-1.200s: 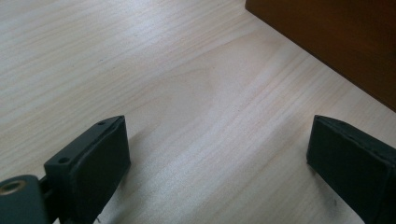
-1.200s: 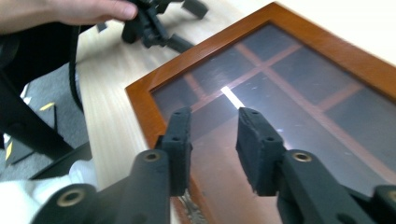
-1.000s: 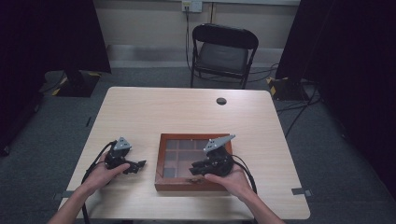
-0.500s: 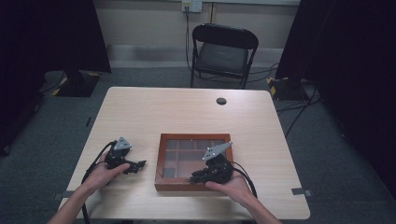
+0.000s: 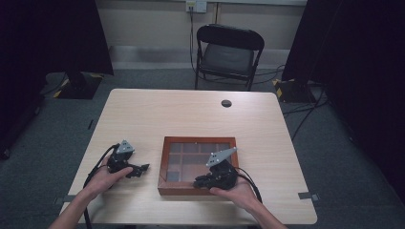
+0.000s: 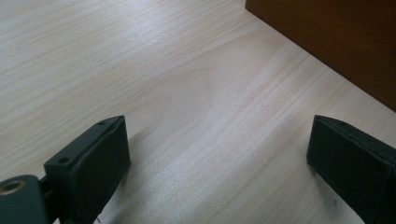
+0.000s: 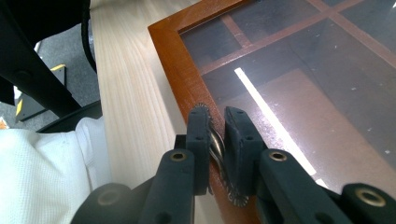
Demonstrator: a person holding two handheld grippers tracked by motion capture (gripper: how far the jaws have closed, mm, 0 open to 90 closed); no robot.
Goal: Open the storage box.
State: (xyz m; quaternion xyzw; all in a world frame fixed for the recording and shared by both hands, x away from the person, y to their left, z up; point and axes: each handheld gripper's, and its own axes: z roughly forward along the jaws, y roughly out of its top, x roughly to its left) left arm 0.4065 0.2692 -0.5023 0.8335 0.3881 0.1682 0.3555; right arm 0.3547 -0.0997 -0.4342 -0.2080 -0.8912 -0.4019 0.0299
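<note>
The right hand-held gripper (image 7: 217, 128) has just closed its jaws onto the small metal clasp (image 7: 215, 142) at the near rim of the glass-lidded wooden box (image 5: 198, 143), so lifting the lid seems next. The box lies flat on the tabletop (image 5: 167, 112), its long axis running left to right. The left hand-held gripper (image 6: 217, 154) rests wide open, holding nothing.

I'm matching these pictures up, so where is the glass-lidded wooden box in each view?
High view: wooden box on the pale tabletop's near half, about centre.
Left gripper view: its brown wall, top right corner.
Right gripper view: its frame and glass lid, centre to upper right.
Shared landmark: the pale tabletop beside the box.
</note>
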